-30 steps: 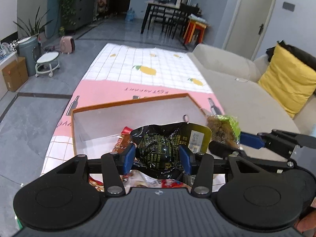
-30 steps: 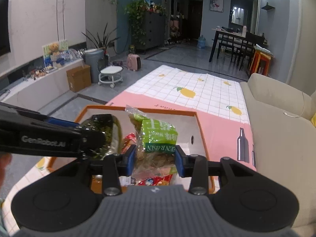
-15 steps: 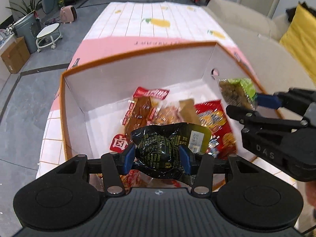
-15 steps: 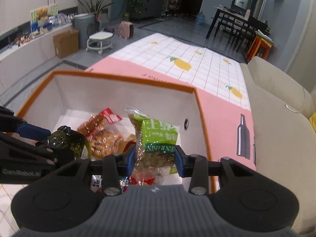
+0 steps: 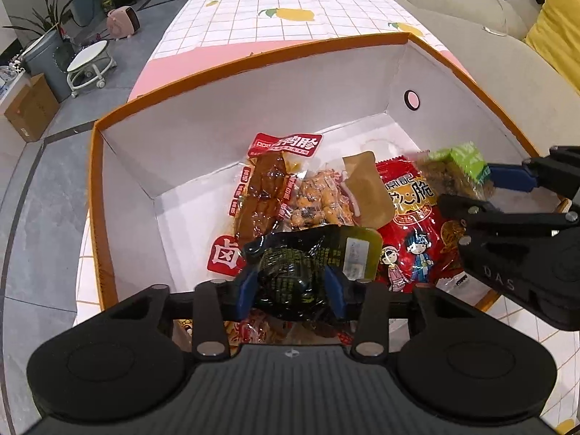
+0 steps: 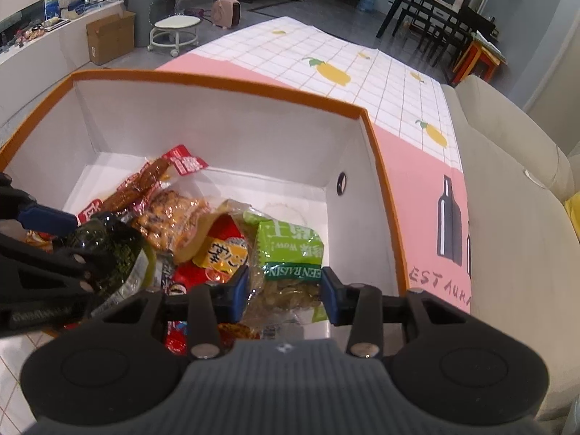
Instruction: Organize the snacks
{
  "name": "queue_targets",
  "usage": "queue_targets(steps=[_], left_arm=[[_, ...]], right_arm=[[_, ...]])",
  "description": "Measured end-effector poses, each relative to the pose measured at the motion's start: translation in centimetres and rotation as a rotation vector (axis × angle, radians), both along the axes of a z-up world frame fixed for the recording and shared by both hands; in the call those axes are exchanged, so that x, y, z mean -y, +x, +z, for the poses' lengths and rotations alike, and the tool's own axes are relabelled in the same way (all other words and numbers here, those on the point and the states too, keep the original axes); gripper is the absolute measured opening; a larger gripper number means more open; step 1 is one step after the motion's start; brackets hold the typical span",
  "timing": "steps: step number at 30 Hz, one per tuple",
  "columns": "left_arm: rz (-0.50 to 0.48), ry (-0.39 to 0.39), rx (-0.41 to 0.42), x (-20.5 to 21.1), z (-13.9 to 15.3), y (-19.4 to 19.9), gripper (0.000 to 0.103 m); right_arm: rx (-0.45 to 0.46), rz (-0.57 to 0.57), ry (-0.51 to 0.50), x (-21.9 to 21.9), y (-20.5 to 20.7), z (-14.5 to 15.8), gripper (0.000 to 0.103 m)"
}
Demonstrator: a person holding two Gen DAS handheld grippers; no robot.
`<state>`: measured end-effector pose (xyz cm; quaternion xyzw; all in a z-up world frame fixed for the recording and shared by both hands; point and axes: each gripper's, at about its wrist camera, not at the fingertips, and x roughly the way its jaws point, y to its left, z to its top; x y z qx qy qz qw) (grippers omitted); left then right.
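Snacks mostly sit in the orange box (image 5: 253, 61), mid-frame; the left gripper (image 5: 290, 286) is closing on a black pouch (image 5: 301, 272), and the right gripper (image 6: 284, 288) pinches a green raisin bag (image 6: 290, 253). I'd get low over the pile before letting go. Only the right view shows the bare lower-right corner.

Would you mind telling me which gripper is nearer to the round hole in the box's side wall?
Right. The right gripper, holding the green raisin packet, hangs just below the hole; the left gripper, closing on the dark packet, sits further across the box.
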<state>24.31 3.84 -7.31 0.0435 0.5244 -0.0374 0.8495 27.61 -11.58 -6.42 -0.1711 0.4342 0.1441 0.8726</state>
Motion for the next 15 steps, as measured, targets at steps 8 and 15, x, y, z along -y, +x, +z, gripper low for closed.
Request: queue_targets(steps=[8, 15], left_arm=[[0.003, 0.008, 0.018, -0.1, 1.0, -0.7, 0.054], [0.034, 0.036, 0.121, -0.5, 4.2, -2.0, 0.071]], right_arm=[[0.021, -0.013, 0.0, 0.3, -0.6, 0.8, 0.05], [0.065, -0.031, 0.009, 0.9, -1.5, 3.1, 0.064]])
